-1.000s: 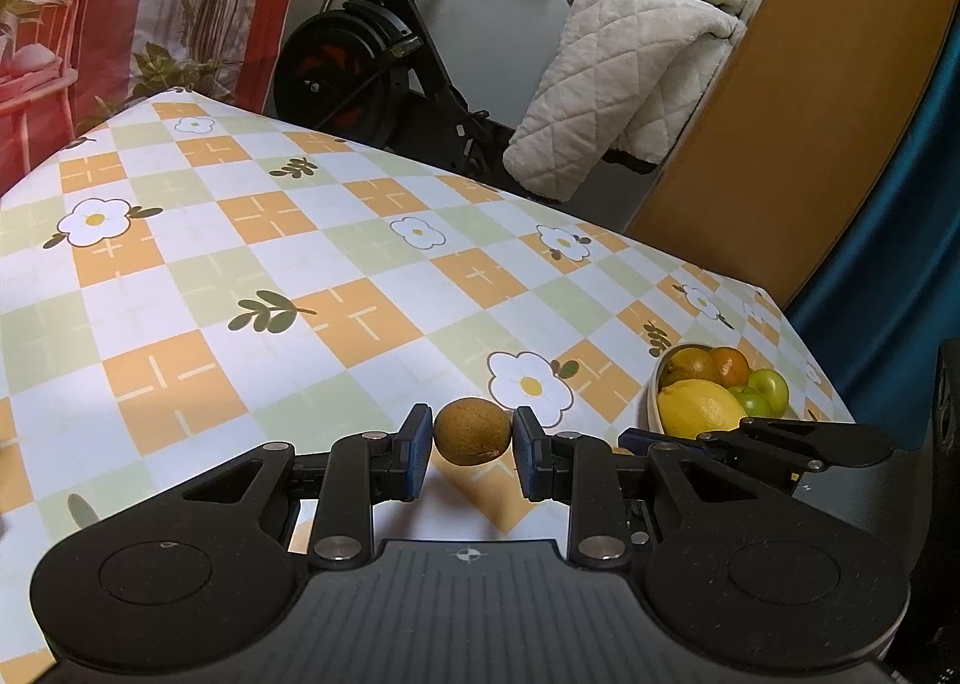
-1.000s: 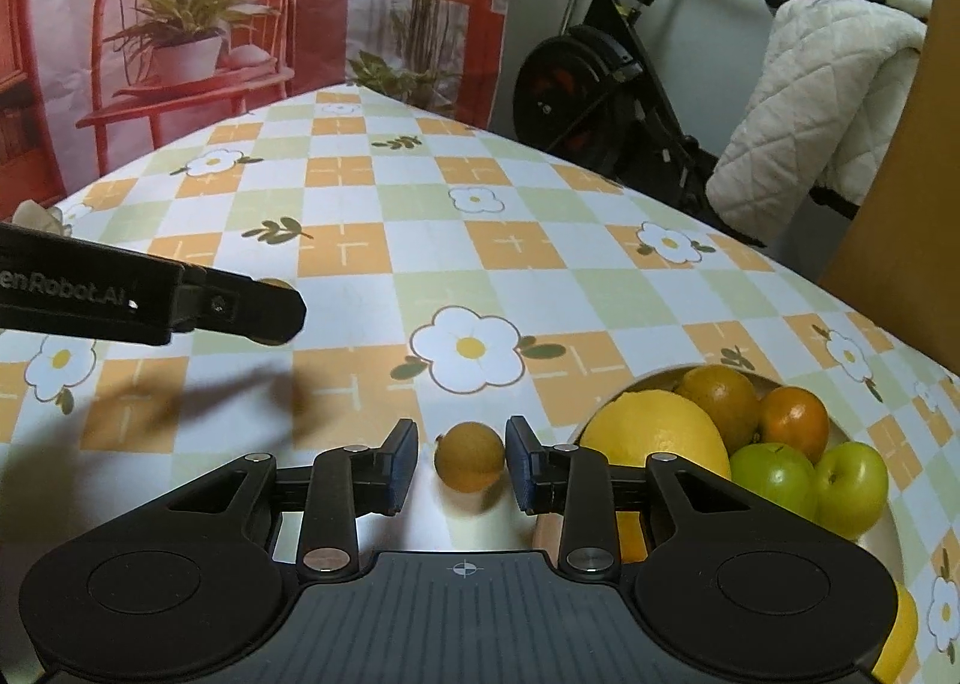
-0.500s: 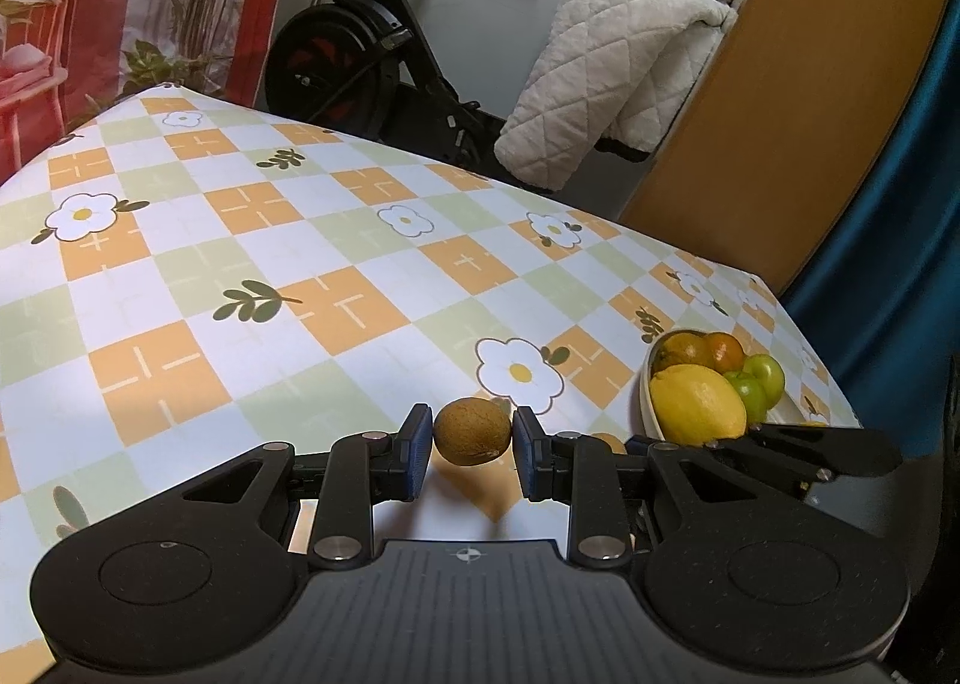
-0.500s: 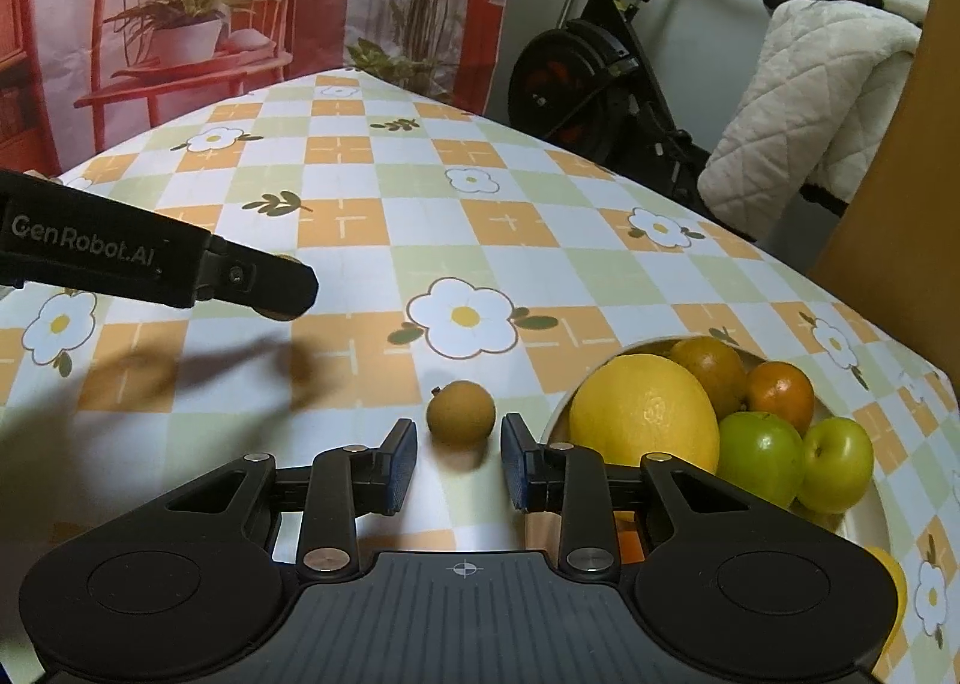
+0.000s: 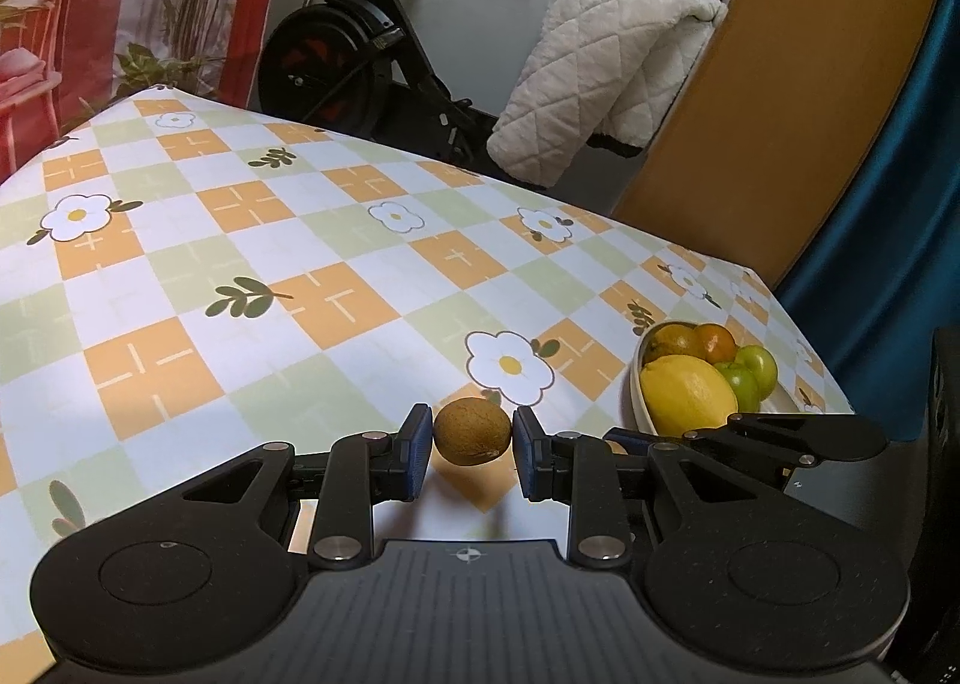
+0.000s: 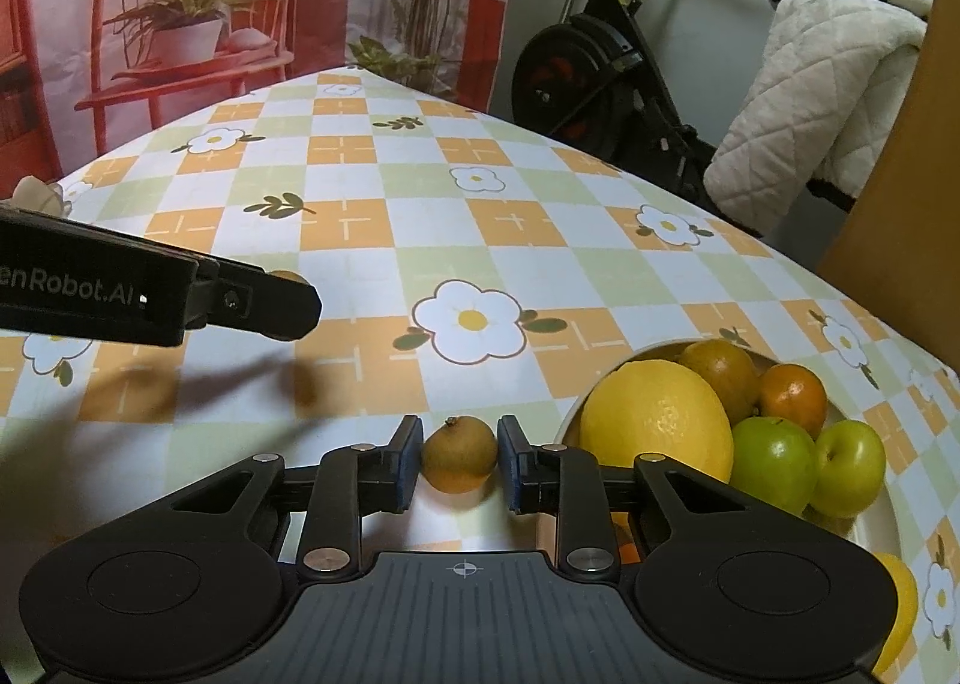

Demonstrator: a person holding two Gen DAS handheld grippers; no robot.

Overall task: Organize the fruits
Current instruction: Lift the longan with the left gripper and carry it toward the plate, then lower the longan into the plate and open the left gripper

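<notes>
Closing in, our right gripper [image 6: 459,459] has just pinched its jaws onto the small brown fruit [image 6: 460,453], which sat loose between them a second ago. From the left wrist, our left gripper [image 5: 471,444] clamps the kiwi [image 5: 472,431], lifted over the table's [image 5: 240,264] near edge. Both look light, roundish and a bit soft; we'd grip across the middle, gently. From the right wrist, the bowl [image 6: 864,534] by the right edge holds a lemon [image 6: 657,420], oranges and two green apples.
</notes>
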